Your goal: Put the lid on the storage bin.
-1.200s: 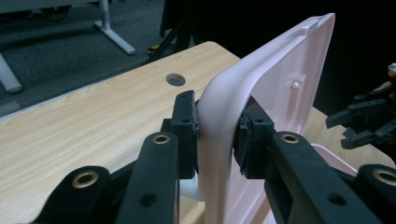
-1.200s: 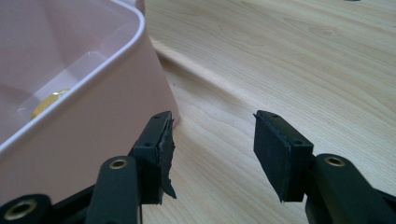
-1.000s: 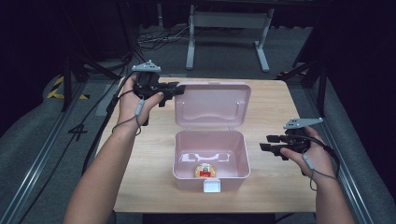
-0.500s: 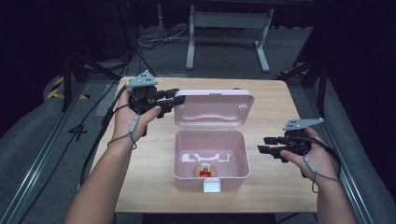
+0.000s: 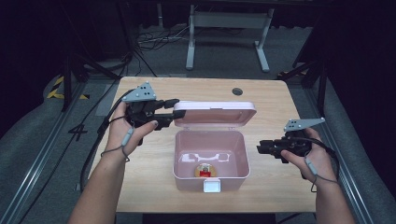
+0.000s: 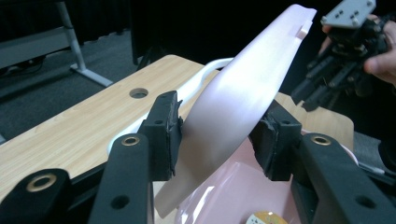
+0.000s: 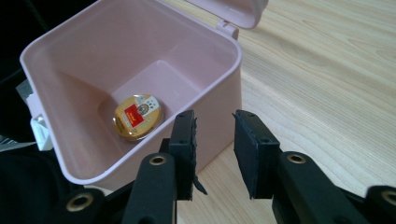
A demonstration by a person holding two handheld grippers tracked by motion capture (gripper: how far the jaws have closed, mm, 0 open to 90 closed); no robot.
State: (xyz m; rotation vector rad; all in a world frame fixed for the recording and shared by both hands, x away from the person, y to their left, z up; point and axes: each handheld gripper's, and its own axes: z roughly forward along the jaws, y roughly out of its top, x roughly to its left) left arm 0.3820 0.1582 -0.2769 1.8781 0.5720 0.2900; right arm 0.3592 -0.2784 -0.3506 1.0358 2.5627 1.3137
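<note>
A pink plastic box [image 5: 187, 175] stands open on the wooden table, with a round gold and red tin [image 5: 204, 170] on its floor. Its hinged lid [image 5: 215, 114] is raised about halfway, tilted up over the back of the box. My left gripper [image 5: 179, 107] is shut on the lid's left edge; in the left gripper view the lid [image 6: 243, 93] sits pinched between both pads [image 6: 164, 133]. My right gripper [image 5: 259, 147] hovers open just right of the box. In the right gripper view its jaws point at the box wall [image 7: 201, 93], with the tin [image 7: 138, 116] inside.
A white latch [image 5: 212, 186] hangs on the box's front wall. A round cable hole [image 5: 237, 91] lies at the table's back. Bare tabletop [image 5: 280, 112] flanks the box. A metal stand [image 5: 224, 28] and cables sit on the floor behind the table.
My left gripper has swung the lid up from lying flat behind the box to a raised, tilted position. The right gripper has stayed beside the box.
</note>
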